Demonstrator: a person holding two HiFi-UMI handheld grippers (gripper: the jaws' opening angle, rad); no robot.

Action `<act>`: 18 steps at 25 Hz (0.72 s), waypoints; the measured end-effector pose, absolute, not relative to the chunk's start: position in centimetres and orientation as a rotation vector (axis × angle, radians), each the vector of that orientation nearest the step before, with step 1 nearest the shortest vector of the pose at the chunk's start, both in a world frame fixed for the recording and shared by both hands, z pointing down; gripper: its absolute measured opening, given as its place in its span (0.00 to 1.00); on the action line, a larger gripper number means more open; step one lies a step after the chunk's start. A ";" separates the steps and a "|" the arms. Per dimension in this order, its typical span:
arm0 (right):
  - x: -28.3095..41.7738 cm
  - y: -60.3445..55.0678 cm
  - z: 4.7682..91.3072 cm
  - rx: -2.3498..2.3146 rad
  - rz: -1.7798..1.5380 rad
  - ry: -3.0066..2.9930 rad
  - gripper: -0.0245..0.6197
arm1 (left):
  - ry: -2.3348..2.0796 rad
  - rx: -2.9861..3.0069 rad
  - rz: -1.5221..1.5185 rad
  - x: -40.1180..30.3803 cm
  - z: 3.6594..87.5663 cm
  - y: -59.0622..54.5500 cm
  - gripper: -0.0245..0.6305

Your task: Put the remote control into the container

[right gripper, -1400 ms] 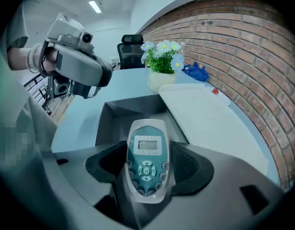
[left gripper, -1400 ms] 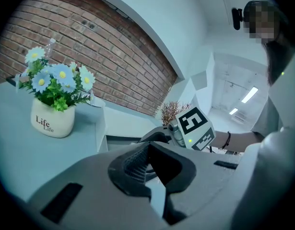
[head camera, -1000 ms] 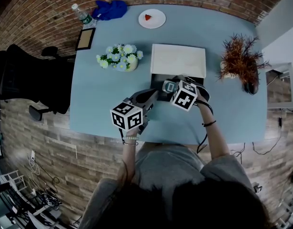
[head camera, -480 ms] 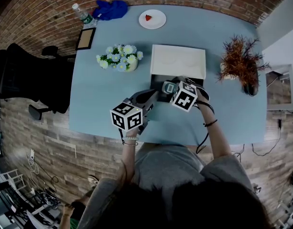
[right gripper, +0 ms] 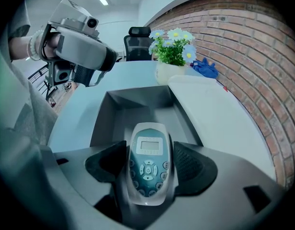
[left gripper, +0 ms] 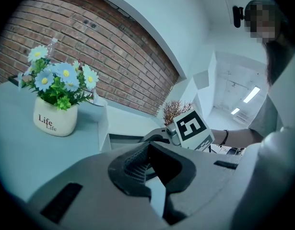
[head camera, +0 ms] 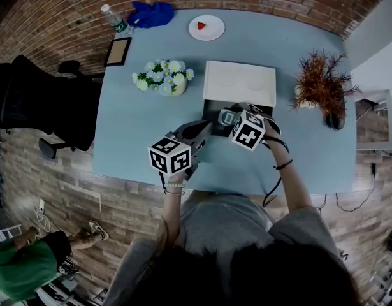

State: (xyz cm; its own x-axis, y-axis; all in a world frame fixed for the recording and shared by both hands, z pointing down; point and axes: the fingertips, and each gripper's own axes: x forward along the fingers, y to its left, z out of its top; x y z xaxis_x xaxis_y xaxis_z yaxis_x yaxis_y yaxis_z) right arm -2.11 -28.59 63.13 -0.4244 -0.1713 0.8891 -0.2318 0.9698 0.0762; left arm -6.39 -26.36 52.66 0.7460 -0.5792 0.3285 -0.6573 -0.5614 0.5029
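A white-and-teal remote control (right gripper: 147, 164) with a small screen sits between the jaws of my right gripper (right gripper: 148, 171), which is shut on it. It hangs over the near end of the open dark grey container (right gripper: 101, 123). From the head view, the right gripper (head camera: 226, 116) holds the remote (head camera: 227, 115) above the container (head camera: 211, 107) at mid-table. My left gripper (head camera: 205, 127) hovers just left of the container, and in its own view the left gripper (left gripper: 154, 171) has its jaws together with nothing between them.
A white lid (head camera: 239, 83) lies flat behind the container. A flower pot (head camera: 162, 78) stands to the left and a dried plant (head camera: 320, 75) to the right. A plate (head camera: 206, 27), bottle (head camera: 114, 19), blue cloth (head camera: 151, 13) and picture frame (head camera: 117, 51) sit at the far edge.
Both grippers have stayed almost where they were, with the remote still held. A person in green has come into view on the floor at lower left.
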 end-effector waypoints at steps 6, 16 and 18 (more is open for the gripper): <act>-2.2 -29.0 61.7 0.348 0.095 -2.076 0.48 | -0.929 2.341 0.158 -6.3 52.1 -26.0 0.04; -1.9 -29.1 58.6 0.474 0.192 -2.225 0.40 | -0.950 2.369 0.132 -6.1 51.2 -25.3 0.04; -1.8 -29.0 58.0 0.506 0.210 -2.255 0.36 | -0.953 2.379 0.128 -6.0 50.8 -25.2 0.04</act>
